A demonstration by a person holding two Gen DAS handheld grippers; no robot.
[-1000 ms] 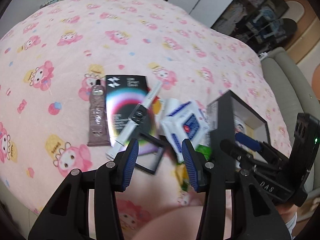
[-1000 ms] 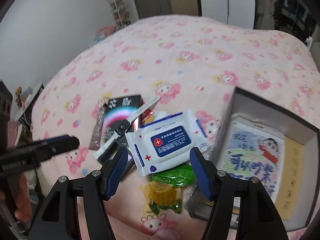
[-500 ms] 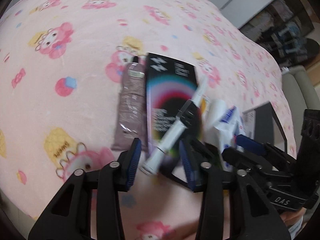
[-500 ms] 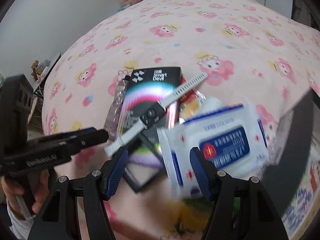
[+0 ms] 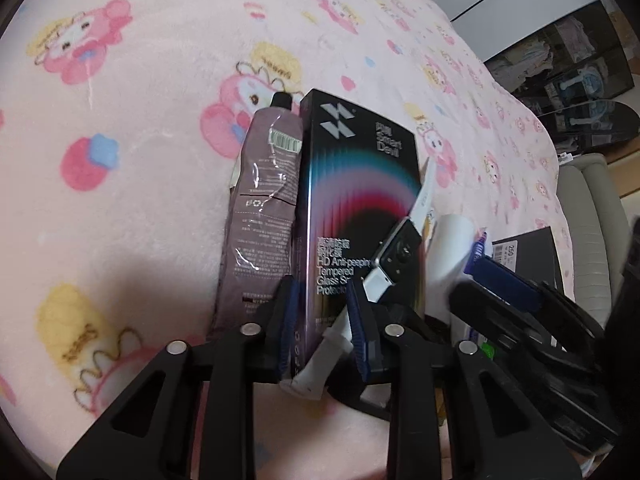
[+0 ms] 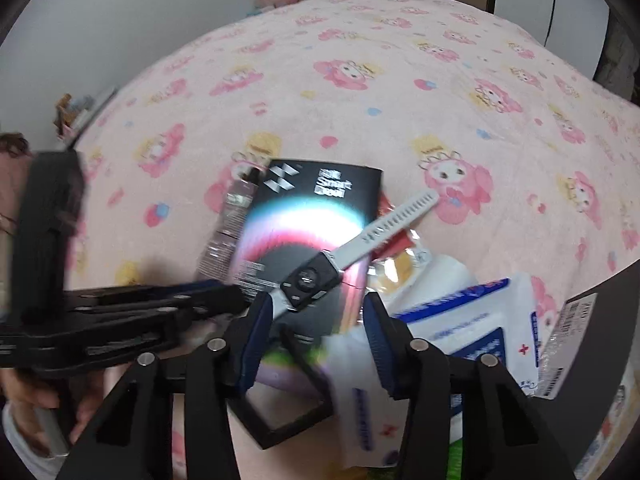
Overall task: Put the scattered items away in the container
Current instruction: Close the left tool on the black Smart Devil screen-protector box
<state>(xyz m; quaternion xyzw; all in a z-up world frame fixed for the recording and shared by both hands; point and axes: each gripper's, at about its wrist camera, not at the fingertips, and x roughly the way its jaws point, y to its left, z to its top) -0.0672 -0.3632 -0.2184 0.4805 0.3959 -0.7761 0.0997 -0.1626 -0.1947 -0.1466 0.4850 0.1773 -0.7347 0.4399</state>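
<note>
both our hand-held grippers have dropped onto the pile on the bed. left hand-held gripper [image 5: 320,316] is closing around the black box [image 5: 356,216] and white watch [image 5: 394,258]; right hand-held gripper [image 6: 316,338] pinches the wipes pack [image 6: 452,344]. container [image 6: 596,344] waits just beside, right.

Watch strap [image 5: 316,364]: your left claw [image 5: 322,322] hides part of its lower end.
Black box [image 5: 528,248]: you see only a corner; your right claw's arm and the picture's edge cover the rest.
Wipes pack [image 6: 460,328]: blurred, print unreadable, lower part cut off.
Green thing [image 6: 458,462]: only a sliver shows at the bottom edge; you can't tell what it is.
Tube [image 6: 228,220]: blurred, mostly behind the screen-protector box [image 6: 312,216].
</note>
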